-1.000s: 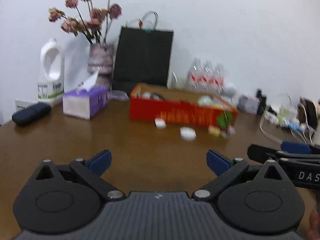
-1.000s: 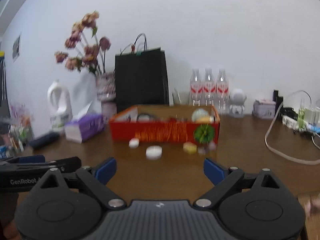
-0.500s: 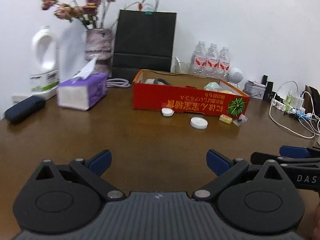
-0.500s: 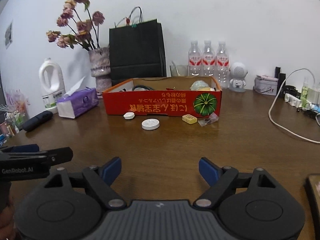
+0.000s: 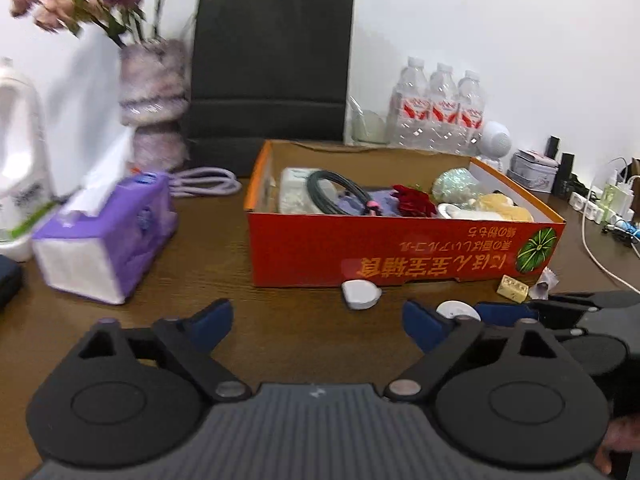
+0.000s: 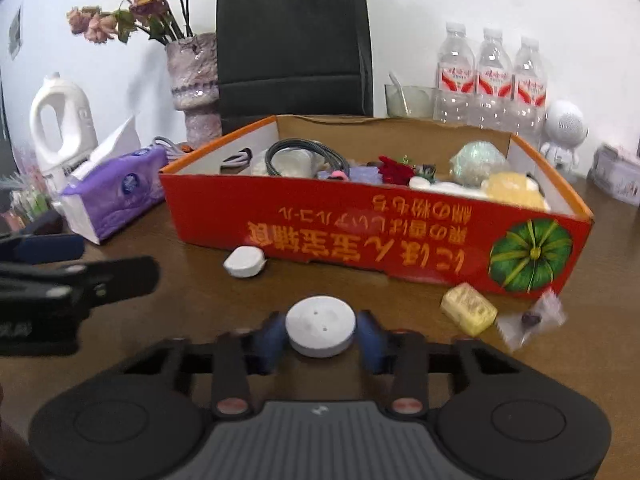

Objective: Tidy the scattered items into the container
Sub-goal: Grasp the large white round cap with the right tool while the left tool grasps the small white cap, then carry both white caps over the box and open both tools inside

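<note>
Brown table (image 6: 192, 296) | our right gripper (image 6: 320, 334) closed around white puck (image 6: 320, 325), left gripper (image 5: 316, 320) wide open, empty | red box (image 6: 360, 236) part-filled | white tag (image 6: 245, 262), yellow block (image 6: 469, 309), wrapped sweet (image 6: 530, 320) remain outside

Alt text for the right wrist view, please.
The right gripper closes its blue fingers around a white disc on a brown table, in front of a red box of odds and ends. A white tag, yellow block and clear wrapper lie beside it.
</note>
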`<state>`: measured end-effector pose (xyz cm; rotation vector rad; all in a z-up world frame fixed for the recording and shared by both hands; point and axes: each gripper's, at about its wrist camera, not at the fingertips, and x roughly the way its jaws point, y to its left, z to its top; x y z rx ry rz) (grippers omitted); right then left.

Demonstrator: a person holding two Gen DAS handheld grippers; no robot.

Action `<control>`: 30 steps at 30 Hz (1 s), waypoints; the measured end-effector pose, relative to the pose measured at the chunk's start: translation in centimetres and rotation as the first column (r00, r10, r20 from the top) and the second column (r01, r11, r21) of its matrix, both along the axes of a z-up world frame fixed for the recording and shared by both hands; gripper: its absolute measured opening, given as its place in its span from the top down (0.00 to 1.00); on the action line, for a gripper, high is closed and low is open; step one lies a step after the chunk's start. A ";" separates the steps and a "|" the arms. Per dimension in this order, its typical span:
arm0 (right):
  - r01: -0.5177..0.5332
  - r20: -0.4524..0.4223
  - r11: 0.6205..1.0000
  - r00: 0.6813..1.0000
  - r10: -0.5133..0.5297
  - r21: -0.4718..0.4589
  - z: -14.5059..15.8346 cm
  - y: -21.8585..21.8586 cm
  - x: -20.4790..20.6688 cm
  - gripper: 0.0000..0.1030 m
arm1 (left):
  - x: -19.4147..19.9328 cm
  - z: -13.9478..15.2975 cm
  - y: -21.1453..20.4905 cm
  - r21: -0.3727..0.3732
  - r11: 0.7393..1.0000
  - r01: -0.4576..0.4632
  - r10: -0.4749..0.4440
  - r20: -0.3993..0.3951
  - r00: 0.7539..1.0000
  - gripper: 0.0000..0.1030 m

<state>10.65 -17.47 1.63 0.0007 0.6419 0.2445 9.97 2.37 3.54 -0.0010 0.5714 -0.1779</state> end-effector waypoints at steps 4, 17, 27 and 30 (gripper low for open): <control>0.053 0.003 0.997 0.999 -0.053 0.049 0.2 -2.1 -0.6 0.64 | 3.1 -1.1 -1.5 -0.026 0.998 0.055 -0.057 -0.071 0.996 0.40; 0.044 0.049 0.999 0.998 -0.045 0.027 0.6 -1.4 -1.2 0.64 | 5.2 -2.8 -3.4 -0.015 1.000 0.006 -0.007 -0.074 0.997 0.75; 0.046 0.160 0.999 0.986 -0.044 -0.003 1.7 -1.0 -3.3 0.64 | -6.2 0.4 -0.4 -0.091 0.984 -0.150 0.158 0.093 0.983 0.75; 0.058 0.170 0.998 0.984 -0.059 0.007 2.2 -0.3 -6.0 0.63 | -10.9 1.3 -0.4 -0.036 0.987 -0.156 0.160 0.153 0.975 0.75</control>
